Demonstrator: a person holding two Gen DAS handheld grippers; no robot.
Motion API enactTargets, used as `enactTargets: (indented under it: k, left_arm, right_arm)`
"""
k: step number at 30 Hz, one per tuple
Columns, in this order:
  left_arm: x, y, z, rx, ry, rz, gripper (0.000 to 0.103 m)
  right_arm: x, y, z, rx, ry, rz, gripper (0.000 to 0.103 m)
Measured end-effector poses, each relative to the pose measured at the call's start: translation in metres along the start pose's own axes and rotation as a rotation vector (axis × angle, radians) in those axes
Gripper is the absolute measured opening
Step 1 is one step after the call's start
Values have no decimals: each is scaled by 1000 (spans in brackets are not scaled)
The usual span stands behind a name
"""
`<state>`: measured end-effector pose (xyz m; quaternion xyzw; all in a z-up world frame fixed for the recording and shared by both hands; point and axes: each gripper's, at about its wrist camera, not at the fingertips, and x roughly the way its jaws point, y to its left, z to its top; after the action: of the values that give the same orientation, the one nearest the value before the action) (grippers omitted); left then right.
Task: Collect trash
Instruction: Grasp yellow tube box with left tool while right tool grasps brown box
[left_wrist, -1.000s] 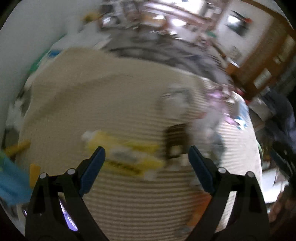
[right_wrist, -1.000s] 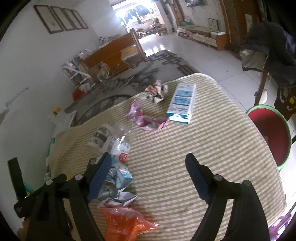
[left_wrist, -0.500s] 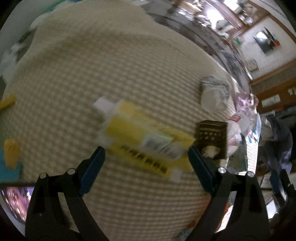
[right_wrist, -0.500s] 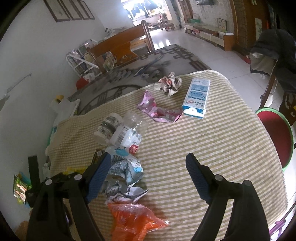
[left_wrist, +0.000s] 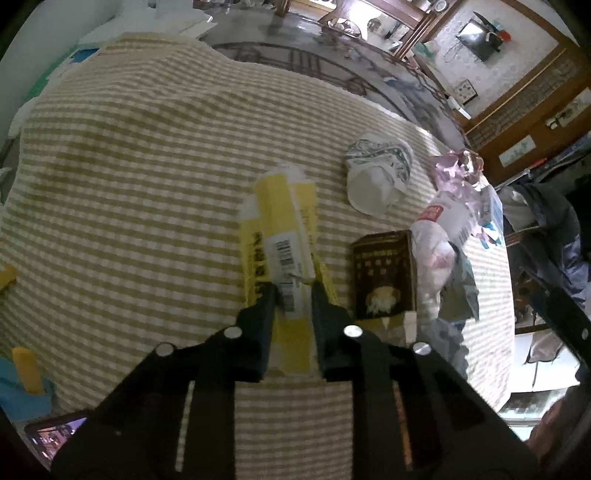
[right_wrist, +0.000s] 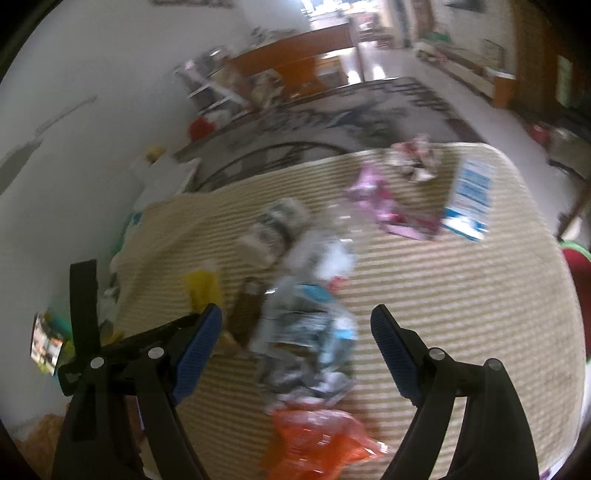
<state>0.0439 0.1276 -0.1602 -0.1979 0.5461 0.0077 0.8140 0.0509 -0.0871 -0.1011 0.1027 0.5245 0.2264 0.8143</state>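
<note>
- Left wrist view: left gripper (left_wrist: 291, 295) at lower centre, fingers (left_wrist: 264, 308) clenched on the near end of a flattened yellow carton (left_wrist: 280, 236), which lies lengthwise up the middle of the checked cloth on the bench (left_wrist: 122, 177).
- Just right of the carton: a dark brown box (left_wrist: 384, 273); a crumpled paper cup (left_wrist: 376, 173) further up; clear and pink wrappers at the right edge.
- Step in hand, by judgement: securing the carton. Next: lifting it clear without dragging the box alongside, then carrying it to a bin, none in sight here.
- Right wrist view, blurred: right gripper (right_wrist: 295, 343) released, fingers spread wide with nothing between them, above a crumpled clear wrapper (right_wrist: 310, 332) at centre.
- Orange bag (right_wrist: 317, 439) at the bottom; blue-and-white box (right_wrist: 469, 199) at upper right.
- Likely next for this hand: lowering onto the wrapper and squeezing.
</note>
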Motion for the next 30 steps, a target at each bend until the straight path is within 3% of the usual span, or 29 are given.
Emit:
enactTargets:
  k: [8,16,21,24,28,30]
  left_arm:
    - [-17,31,-4,-59,-23,32,13]
    - [-22,47,-5,-106,-40,70,15]
    - [-23,55,-5,-128,-43,86,22]
    - [-24,58,-5,-134,-44,97,27]
    - [-24,56,-5,-130,-46,99,32]
    - [-24,55,-4,-127,-47,96,36]
  right_arm:
    - [56,48,9,-126,151,46,79]
    - [102,64,5,-171,267,34,56]
    - [112,62,3,-173,279,-13,60]
    - [105,62,6,-179,252,17,60]
    - [108,62,8,-204,243,-67,60]
    - [112,63,6,-235,245,-106,66]
